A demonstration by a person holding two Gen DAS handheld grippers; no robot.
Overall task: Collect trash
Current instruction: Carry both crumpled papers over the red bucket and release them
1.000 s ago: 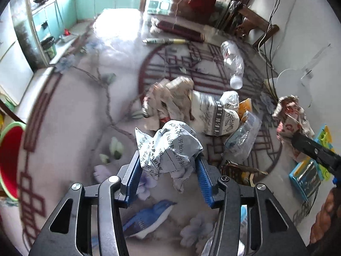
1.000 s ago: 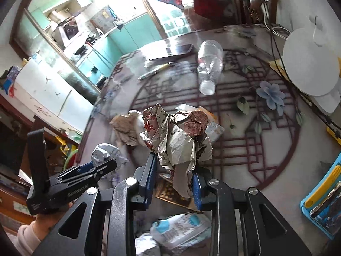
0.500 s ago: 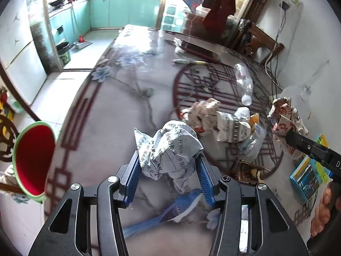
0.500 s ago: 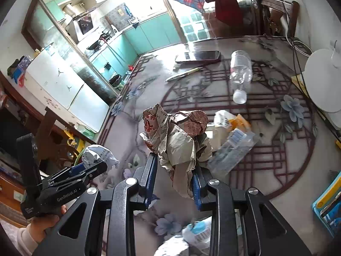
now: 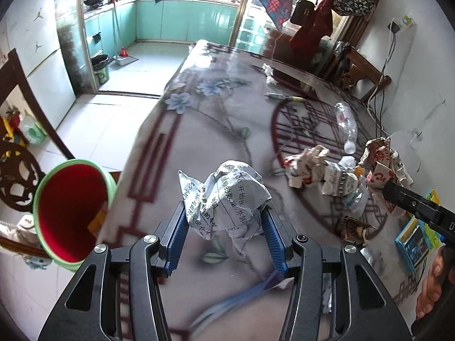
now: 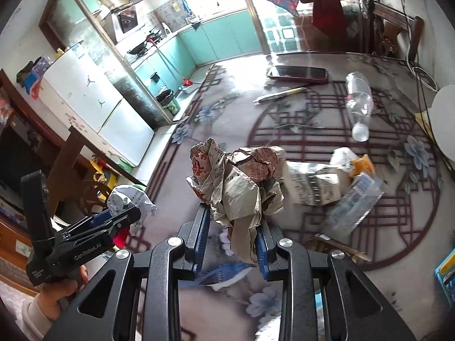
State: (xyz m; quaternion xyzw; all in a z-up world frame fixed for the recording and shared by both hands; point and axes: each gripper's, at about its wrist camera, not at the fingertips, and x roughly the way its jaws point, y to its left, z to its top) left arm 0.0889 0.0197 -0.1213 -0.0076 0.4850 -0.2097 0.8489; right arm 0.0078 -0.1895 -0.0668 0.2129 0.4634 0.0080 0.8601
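Black-framed gripper [image 5: 224, 244], ribbed blue fingers [image 5: 177, 236], silver screws.

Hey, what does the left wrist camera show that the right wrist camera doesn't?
Only the left wrist view shows the open red bin with a green rim beside the table. Only the right wrist view shows the phone face up. Both show the left gripper clamping white printed paper, the right gripper clamping brown paper, the bottle and pen.

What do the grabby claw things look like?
Both the left gripper and the right gripper have chunky black arms with silver bolts and ribbed blue fingers. The left's side carries white lettering, and a pale sleeve cuff shows behind its handle.
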